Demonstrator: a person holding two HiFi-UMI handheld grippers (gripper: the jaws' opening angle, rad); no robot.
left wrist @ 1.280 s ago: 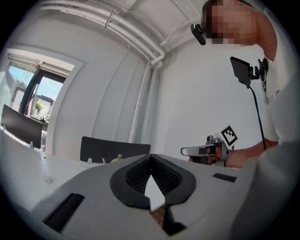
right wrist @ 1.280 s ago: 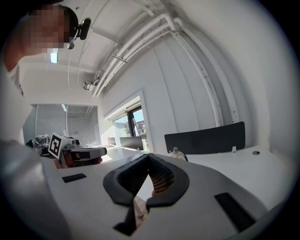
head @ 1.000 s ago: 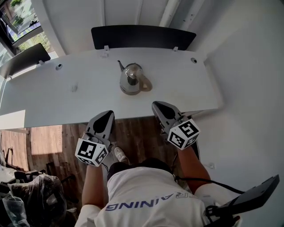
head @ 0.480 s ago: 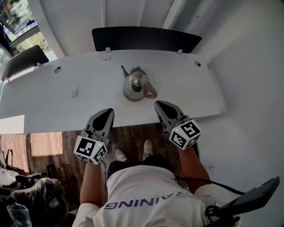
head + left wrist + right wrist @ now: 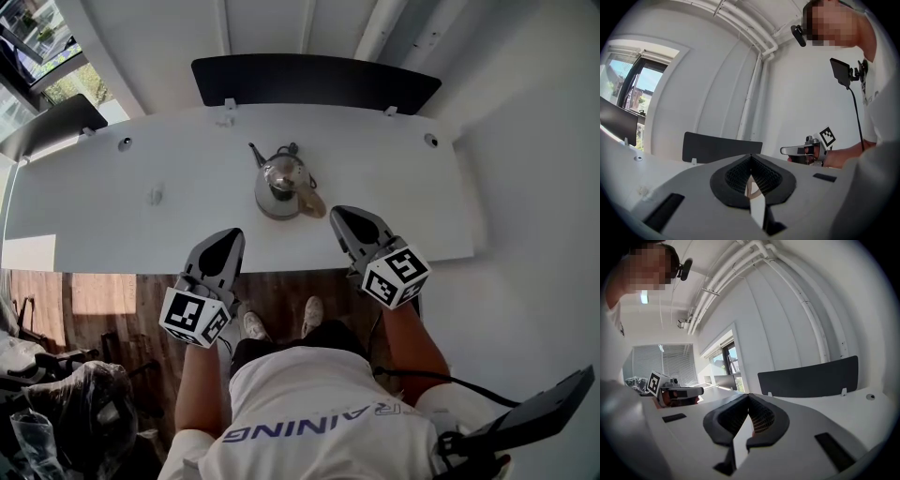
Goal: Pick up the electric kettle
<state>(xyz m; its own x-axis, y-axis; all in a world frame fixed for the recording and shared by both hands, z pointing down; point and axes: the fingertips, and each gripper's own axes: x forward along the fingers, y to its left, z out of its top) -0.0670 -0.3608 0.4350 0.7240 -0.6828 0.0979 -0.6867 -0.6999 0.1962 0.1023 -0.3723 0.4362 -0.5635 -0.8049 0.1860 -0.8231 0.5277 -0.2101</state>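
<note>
A steel electric kettle (image 5: 280, 184) with a thin spout and a tan handle stands on the white table (image 5: 112, 216), near the middle. My left gripper (image 5: 228, 235) is shut and empty, with its tip over the table's near edge, to the lower left of the kettle. My right gripper (image 5: 338, 213) is shut and empty too, its tip just right of the kettle's handle and apart from it. In the left gripper view the jaws (image 5: 750, 157) meet and hide the kettle. The right gripper view shows its jaws (image 5: 749, 396) closed the same way.
A black divider panel (image 5: 314, 81) stands along the table's far edge, and another (image 5: 52, 122) at the left. Cable holes (image 5: 125, 143) (image 5: 430, 140) and a small bump (image 5: 156, 196) mark the tabletop. A window is at the far left, a white wall at the right.
Both grippers have moved forward over the table's near edge, toward the kettle. The person's feet have stepped up under the table.
</note>
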